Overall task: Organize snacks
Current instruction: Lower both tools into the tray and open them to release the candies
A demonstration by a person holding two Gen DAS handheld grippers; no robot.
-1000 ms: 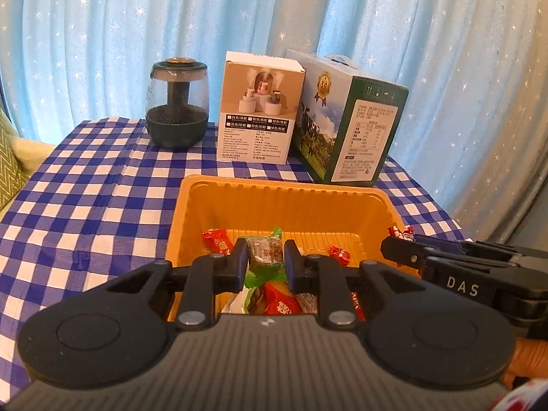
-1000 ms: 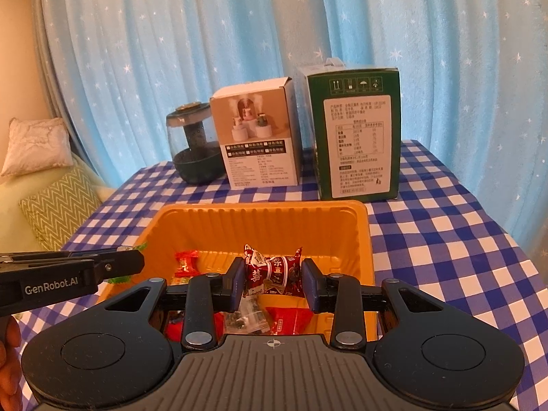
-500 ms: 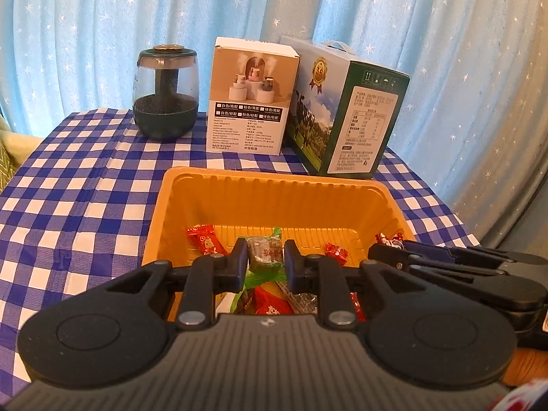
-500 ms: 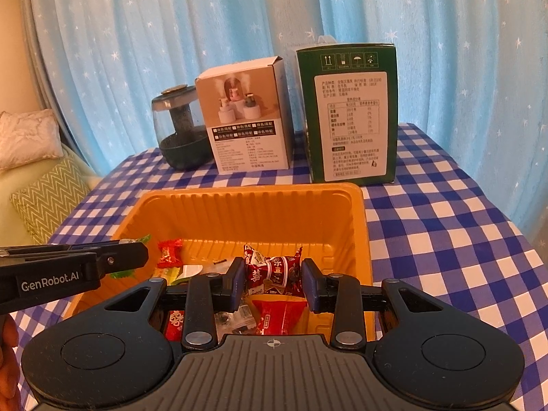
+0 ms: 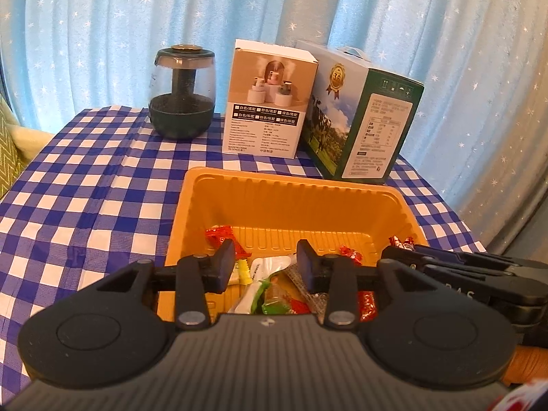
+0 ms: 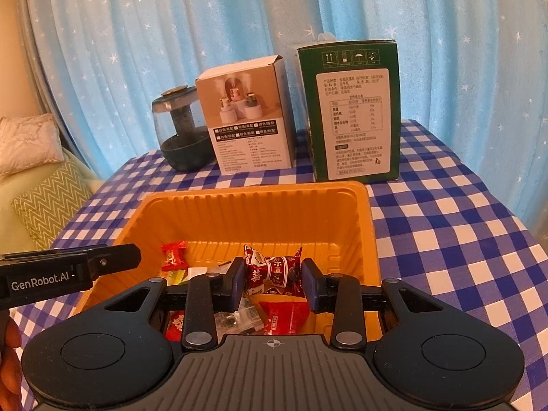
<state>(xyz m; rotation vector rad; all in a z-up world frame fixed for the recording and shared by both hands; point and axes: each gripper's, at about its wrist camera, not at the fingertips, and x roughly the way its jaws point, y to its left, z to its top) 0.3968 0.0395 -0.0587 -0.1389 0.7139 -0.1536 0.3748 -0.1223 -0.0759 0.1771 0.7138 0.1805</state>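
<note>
An orange plastic tray (image 5: 291, 202) on the checked tablecloth holds several wrapped snacks. My left gripper (image 5: 266, 266) is open over the tray's near side; a green-wrapped snack (image 5: 274, 299) lies in the tray below it among red and white packets. My right gripper (image 6: 274, 279) is over the same tray (image 6: 253, 215) with a dark red wrapped snack (image 6: 274, 272) between its fingers; the jaws have widened and look barely in touch with it. The right gripper shows at the right of the left wrist view (image 5: 404, 257), and the left gripper at the left of the right wrist view (image 6: 130, 260).
At the back of the table stand a dark glass jar (image 5: 183, 92), a white humidifier box (image 5: 270, 99) and a green carton (image 5: 363, 123). A blue starred curtain hangs behind. Cushions (image 6: 44, 202) lie off the table's left edge.
My left gripper has opened and the green-wrapped snack has dropped into the tray. My right gripper's fingers have spread wider around the dark red snack. Both grippers have moved little.
</note>
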